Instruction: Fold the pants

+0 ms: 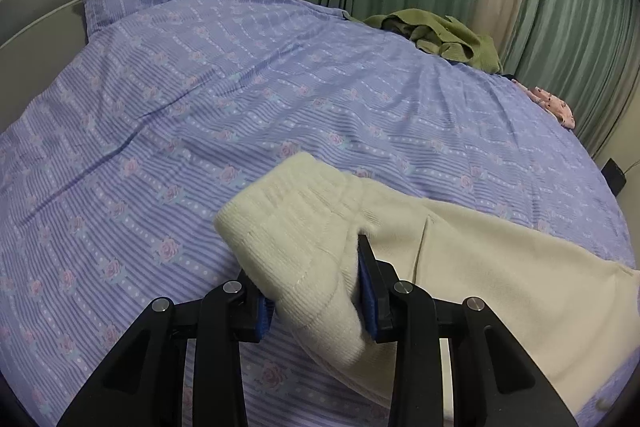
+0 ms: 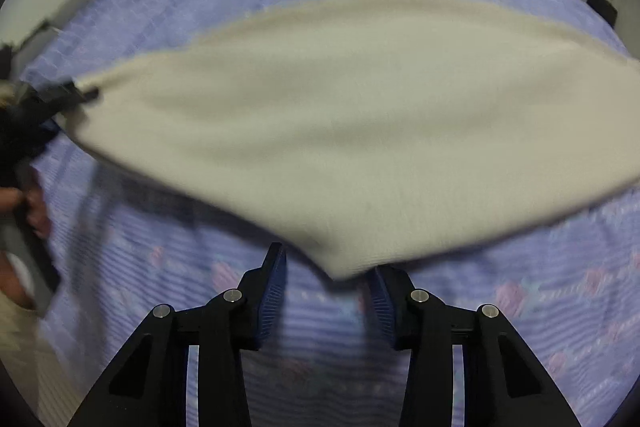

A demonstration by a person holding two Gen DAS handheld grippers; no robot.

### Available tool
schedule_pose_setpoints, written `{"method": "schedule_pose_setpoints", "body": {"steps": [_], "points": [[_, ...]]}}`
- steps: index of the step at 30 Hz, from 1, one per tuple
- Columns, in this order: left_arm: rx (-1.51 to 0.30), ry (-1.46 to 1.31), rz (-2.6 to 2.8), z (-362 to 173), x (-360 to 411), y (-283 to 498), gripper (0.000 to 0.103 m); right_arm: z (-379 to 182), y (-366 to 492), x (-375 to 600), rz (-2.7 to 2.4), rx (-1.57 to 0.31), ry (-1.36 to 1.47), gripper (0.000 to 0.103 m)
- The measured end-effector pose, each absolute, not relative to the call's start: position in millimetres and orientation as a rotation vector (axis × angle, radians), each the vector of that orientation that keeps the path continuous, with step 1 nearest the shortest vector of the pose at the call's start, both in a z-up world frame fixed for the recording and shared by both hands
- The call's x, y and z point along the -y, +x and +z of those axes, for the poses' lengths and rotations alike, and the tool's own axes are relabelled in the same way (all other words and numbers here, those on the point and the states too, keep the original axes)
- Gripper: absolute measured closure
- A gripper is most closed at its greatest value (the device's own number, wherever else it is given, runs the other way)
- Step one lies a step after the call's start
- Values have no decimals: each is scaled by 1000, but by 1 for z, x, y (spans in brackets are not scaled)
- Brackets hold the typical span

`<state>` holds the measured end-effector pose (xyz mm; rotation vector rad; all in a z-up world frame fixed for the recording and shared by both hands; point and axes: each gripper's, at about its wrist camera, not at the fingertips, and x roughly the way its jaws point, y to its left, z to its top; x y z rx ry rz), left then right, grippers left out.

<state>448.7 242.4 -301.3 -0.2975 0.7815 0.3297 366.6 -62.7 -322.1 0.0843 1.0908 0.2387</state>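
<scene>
The cream pants lie across the near part of the bed, on its lilac flowered cover, running from the left tool out toward 3 o'clock in the left wrist view. That tool holds the ribbed waistband between its blue pads — the band fills the gap and one pad is pressed into the knit, so it is gripping the pants. In the right wrist view the right tool stands open, its fingers wide apart, with a corner of the cloth hanging just at the gap and not pinched; the view is blurred.

The fabric looks like thick fleece: soft, limp and light, likely to sag and drag on the cover rather than slide cleanly. The firm places to take hold are probably the waistband and the leg hems, where the cloth is doubled.

A green garment sits at 1 o'clock, well apart.
</scene>
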Motion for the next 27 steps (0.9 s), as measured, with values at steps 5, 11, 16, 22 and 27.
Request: {"method": "schedule_pose_setpoints", "body": {"steps": [5, 11, 16, 22, 27], "points": [[-799, -294, 345, -308, -241, 449, 68, -312, 375, 55, 289, -1024, -11, 60], [-820, -244, 358, -315, -239, 442, 68, -323, 378, 57, 327, -1067, -59, 88], [-889, -235, 385, -335, -242, 432, 68, -313, 370, 63, 286, -1099, -11, 96], [-970, -263, 407, -355, -250, 432, 57, -342, 370, 57, 222, -1192, -40, 95], [-955, -90, 412, -316, -239, 420, 29, -309, 363, 51, 171, -1166, -90, 67]]}}
